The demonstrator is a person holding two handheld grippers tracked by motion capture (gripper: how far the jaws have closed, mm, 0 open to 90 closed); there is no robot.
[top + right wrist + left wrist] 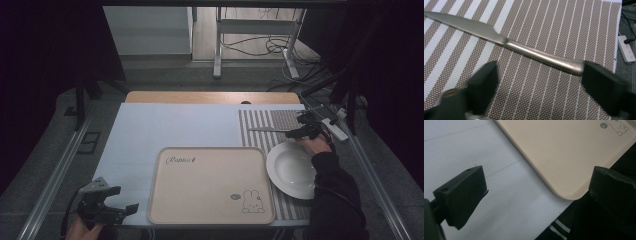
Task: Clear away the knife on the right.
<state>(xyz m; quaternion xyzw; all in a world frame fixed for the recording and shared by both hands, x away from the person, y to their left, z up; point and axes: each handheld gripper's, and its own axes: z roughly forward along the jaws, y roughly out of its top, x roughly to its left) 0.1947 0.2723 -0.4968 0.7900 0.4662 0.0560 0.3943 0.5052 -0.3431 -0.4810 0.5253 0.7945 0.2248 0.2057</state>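
Observation:
A steel table knife (267, 129) lies flat on the striped brown-and-white placemat (280, 120) at the table's far right, blade pointing left. My right gripper (300, 131) hovers over the handle end, open. In the right gripper view the knife (534, 53) runs across just beyond the jaws, and my right gripper (539, 72) holds nothing; the handle tip meets the right jaw's edge. My left gripper (126, 198) is open at the front left corner, beside the beige rabbit tray (207, 185). In the left gripper view my left gripper (537, 180) spans the tray's corner (564, 187).
A white deep plate (291, 169) sits on the placemat right of the tray, just under the right forearm. A white power strip (336, 128) lies off the table's right edge. The white tabletop (170, 125) is bare behind the tray.

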